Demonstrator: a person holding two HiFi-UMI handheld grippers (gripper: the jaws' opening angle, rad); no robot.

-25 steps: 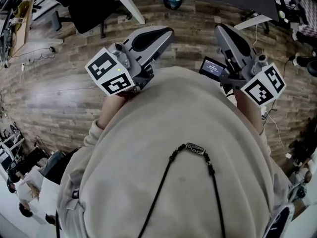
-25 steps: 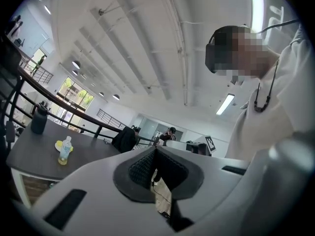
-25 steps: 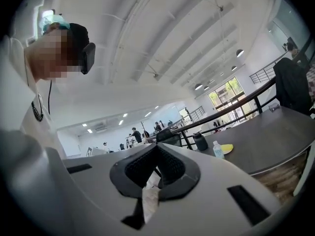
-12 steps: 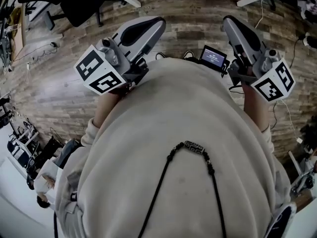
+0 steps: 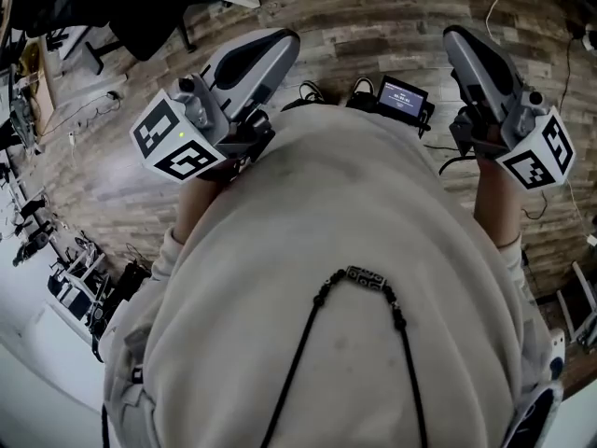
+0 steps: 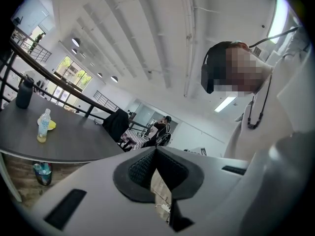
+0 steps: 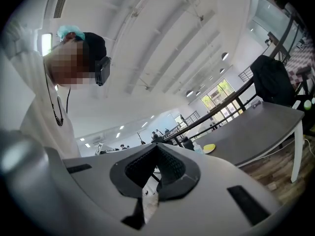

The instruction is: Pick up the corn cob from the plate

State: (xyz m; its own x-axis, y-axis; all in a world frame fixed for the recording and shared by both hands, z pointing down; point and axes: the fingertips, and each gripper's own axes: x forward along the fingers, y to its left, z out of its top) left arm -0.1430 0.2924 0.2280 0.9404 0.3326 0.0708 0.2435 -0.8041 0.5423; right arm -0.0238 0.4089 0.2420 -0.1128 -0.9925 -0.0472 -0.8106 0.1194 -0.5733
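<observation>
- left gripper on the left, held level at the chest; jaws closed tip to tip, nothing between them
- right gripper on the right, jaws also closed, empty
- both sit above the wood floor, close against the person's beige sweater
- dark table far off in the left gripper view; a bottle stands on it with a small yellow thing just beside it
- it is too small to tell whether it is the corn cob

Left gripper, right gripper held level beside chest, pointing far; fingers of both pressed together
</observation>
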